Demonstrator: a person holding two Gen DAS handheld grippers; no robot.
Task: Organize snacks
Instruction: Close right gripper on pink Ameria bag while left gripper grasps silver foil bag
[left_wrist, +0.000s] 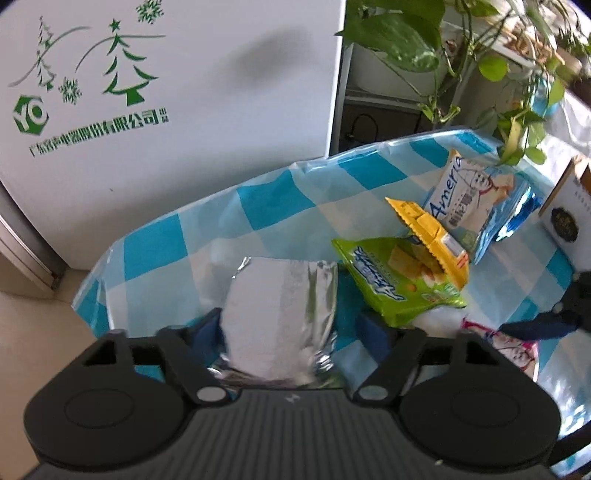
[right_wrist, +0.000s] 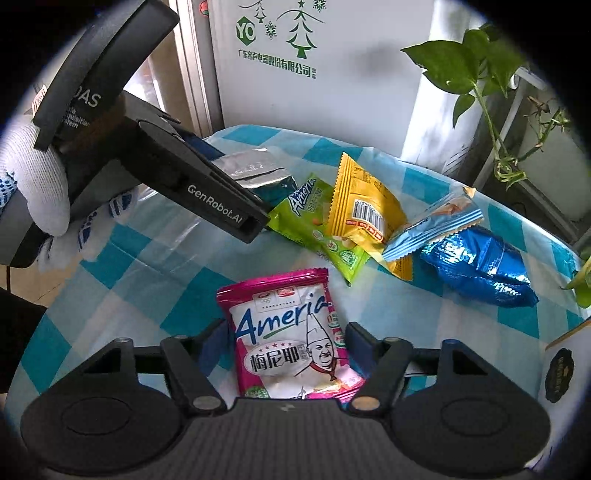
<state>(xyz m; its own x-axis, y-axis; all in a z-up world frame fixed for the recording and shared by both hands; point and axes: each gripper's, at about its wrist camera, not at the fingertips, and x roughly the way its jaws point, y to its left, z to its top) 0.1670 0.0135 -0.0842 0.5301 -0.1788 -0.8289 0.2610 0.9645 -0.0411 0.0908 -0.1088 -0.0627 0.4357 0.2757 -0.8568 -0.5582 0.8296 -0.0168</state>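
On a blue-and-white checked tablecloth (left_wrist: 280, 206) lie several snack packets. My left gripper (left_wrist: 291, 328) is shut on a silver foil packet (left_wrist: 280, 310), which stands tilted up between the blue pads. In the right wrist view a gloved hand (right_wrist: 44, 184) holds that gripper over the silver packet (right_wrist: 251, 166). My right gripper (right_wrist: 288, 339) is shut on a pink-and-white Ameria packet (right_wrist: 291, 332), a pad at each side edge. The pink packet (left_wrist: 513, 350) also shows at the lower right of the left wrist view.
A green packet (right_wrist: 314, 225), a yellow one (right_wrist: 362, 206), a pale blue one (right_wrist: 432, 229) and a shiny blue one (right_wrist: 480, 266) lie heaped behind. A white box (right_wrist: 561, 365) stands at the right. A white cabinet (left_wrist: 184, 74) and a leafy plant (left_wrist: 480, 55) rise behind; the table's edge (left_wrist: 96, 280) is at the left.
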